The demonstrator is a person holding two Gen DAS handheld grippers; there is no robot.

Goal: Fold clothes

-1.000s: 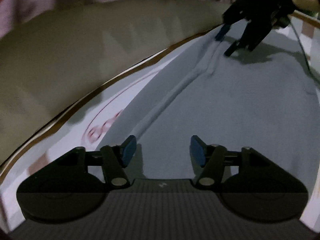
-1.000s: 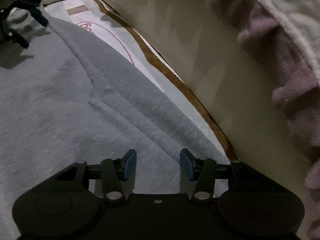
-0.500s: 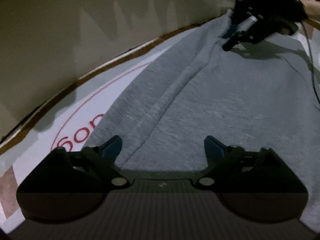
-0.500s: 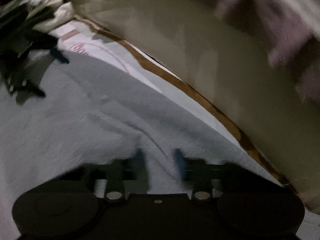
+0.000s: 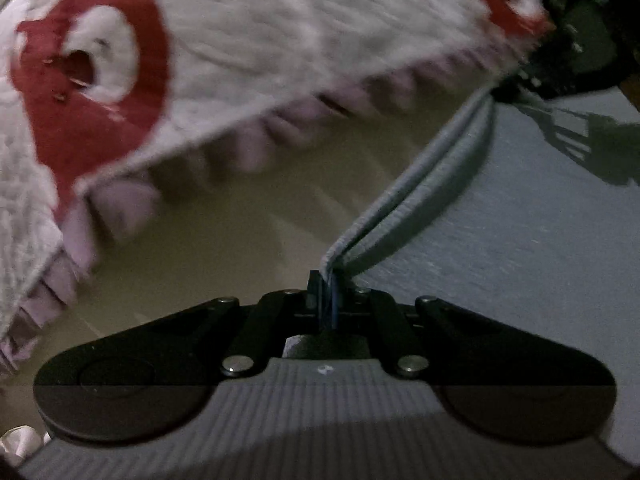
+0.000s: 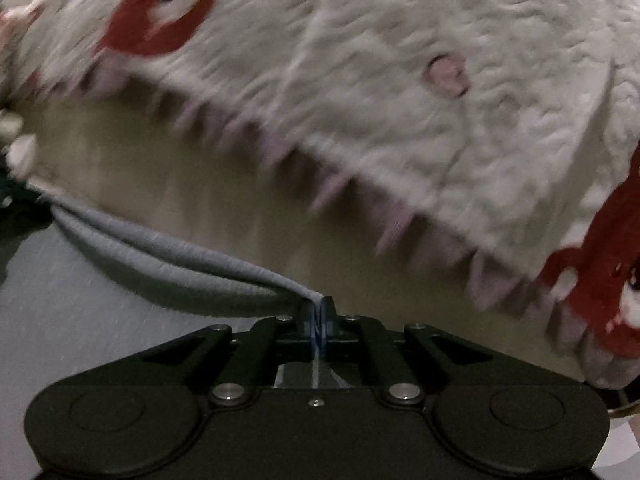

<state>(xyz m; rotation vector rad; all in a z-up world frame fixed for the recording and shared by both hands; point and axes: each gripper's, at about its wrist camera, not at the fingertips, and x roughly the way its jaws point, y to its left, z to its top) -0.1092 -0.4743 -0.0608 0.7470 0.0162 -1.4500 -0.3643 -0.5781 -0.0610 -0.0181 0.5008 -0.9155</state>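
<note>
Garment (image 5: pixel 532 264) edge is pinched in my left gripper (image 5: pixel 326 300) and right gripper (image 6: pixel 319 326), both just closed on its grey hem, lifted taut between them. Beyond, I see a blurred white-and-red blanket (image 6: pixel 400 100); only the left view catches the other gripper, dark and indistinct.

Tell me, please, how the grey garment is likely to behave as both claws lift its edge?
The grey garment looks floppy: its edge sags between the left claw and the right claw. It will probably drape and fold under itself, since the rest lies flat. The thick, fuzzy knit seems unlikely to slip from the shut pads.
</note>
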